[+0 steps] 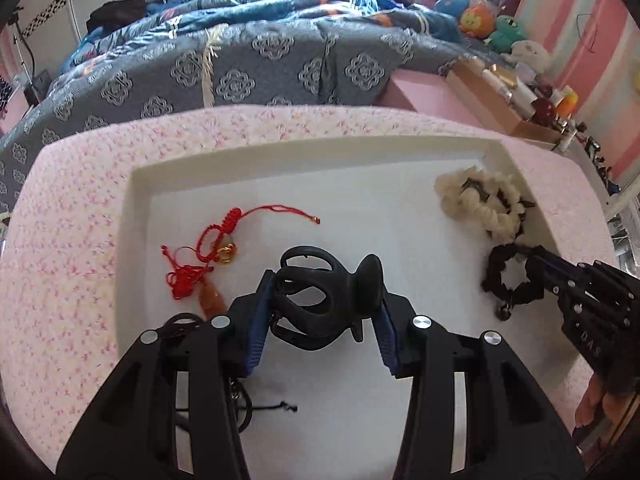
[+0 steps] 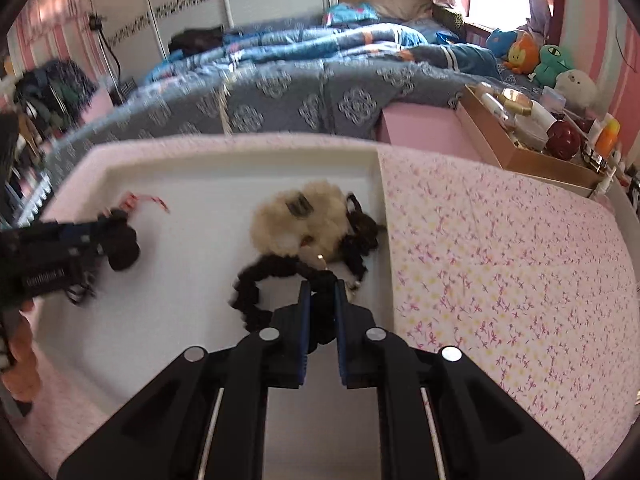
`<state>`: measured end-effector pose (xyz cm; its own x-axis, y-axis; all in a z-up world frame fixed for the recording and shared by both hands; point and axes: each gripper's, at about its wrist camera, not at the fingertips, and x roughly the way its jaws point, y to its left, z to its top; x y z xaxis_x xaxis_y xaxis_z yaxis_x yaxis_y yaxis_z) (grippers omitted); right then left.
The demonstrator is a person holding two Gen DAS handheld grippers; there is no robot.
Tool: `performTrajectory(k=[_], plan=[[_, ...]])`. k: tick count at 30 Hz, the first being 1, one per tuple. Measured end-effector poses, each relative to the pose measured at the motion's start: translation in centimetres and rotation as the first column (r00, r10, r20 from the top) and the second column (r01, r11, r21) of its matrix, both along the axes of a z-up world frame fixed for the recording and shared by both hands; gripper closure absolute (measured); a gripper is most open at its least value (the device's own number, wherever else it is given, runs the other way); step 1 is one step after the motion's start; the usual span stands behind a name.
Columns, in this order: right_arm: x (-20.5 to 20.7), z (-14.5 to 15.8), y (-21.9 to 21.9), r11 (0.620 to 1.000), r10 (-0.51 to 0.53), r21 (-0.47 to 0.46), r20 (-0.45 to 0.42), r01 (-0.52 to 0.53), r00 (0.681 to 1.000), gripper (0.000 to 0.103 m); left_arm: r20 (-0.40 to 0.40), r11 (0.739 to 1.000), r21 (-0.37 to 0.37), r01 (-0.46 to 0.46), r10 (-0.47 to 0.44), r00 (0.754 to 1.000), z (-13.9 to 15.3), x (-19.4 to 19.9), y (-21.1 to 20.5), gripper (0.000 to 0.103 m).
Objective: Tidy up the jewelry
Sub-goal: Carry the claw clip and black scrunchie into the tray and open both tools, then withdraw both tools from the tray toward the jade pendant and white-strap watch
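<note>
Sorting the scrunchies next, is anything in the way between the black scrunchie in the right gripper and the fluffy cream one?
Nothing visible. The right gripper already pinches the black scrunchie, which lies right beside the cream scrunchie on bare tray floor.

The right gripper (image 1: pixel 536 264) body shows pale letters "DAS"; other print is too blurred to read.

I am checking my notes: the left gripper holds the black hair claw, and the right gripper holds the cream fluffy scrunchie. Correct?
Partly. The left gripper does hold the black hair claw. The right gripper, in the right wrist view, grips the black scrunchie; the cream fluffy scrunchie lies free in the tray.
</note>
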<state>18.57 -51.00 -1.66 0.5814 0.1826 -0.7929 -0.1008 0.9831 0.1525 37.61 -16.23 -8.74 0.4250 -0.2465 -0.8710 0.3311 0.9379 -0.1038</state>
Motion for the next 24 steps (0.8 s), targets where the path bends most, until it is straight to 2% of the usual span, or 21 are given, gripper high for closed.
performTrajectory(k=[4,5,7,8,9,13,15,17,21,24], plan=[[0.3,-0.9,0.4,1.0,0.012,-0.017,-0.026,-0.012,1.0,0.088,-0.001,1.0,0.026,-0.004,0.004,1.0,-0.7,0.0,-0.1,0.056],[0.3,-0.9,0.4,1.0,0.013,-0.024,-0.025,-0.013,1.0,0.088,-0.001,1.0,0.028,-0.004,0.004,1.0,-0.6,-0.2,0.0,0.051],[0.2,-0.7,0.6,0.999,0.021,-0.029,-0.029,-0.022,0.999,0.07,0.014,1.0,0.027,-0.001,0.001,1.0,-0.1,-0.6,0.3,0.04],[0.0,-0.6,0.6,0.999,0.022,-0.029,-0.025,-0.023,0.999,0.056,0.033,1.0,0.027,-0.002,0.001,0.999,0.4,-1.0,0.4,0.033],[-0.3,-0.2,0.6,0.999,0.027,-0.026,-0.011,-0.027,1.0,0.053,0.045,1.0,0.022,0.001,-0.002,0.999,0.9,-1.4,0.6,0.032],[-1.3,1.7,0.5,1.0,0.028,-0.01,0.023,-0.028,0.999,0.053,0.072,0.999,-0.006,0.032,-0.032,0.997,3.2,-3.1,0.2,0.029],[-2.5,3.1,0.1,1.0,0.026,0.0,0.053,-0.026,0.998,0.053,0.125,0.999,-0.005,0.051,-0.05,0.991,5.1,-5.0,0.5,0.017],[-4.3,4.7,-0.4,1.0,0.022,0.001,0.085,-0.022,0.996,0.052,0.176,0.998,0.006,0.06,-0.06,0.983,6.6,-7.0,1.0,0.012],[-8.6,7.0,-1.8,1.0,-0.001,-0.01,0.132,0.003,0.991,0.042,0.225,0.997,0.008,0.078,-0.078,0.971,8.5,-10.9,2.7,0.007],[-12.1,7.6,-3.0,1.0,-0.017,-0.016,0.14,0.019,0.99,0.039,0.236,0.998,0.006,0.066,-0.065,0.97,8.7,-13.6,4.4,0.003]])
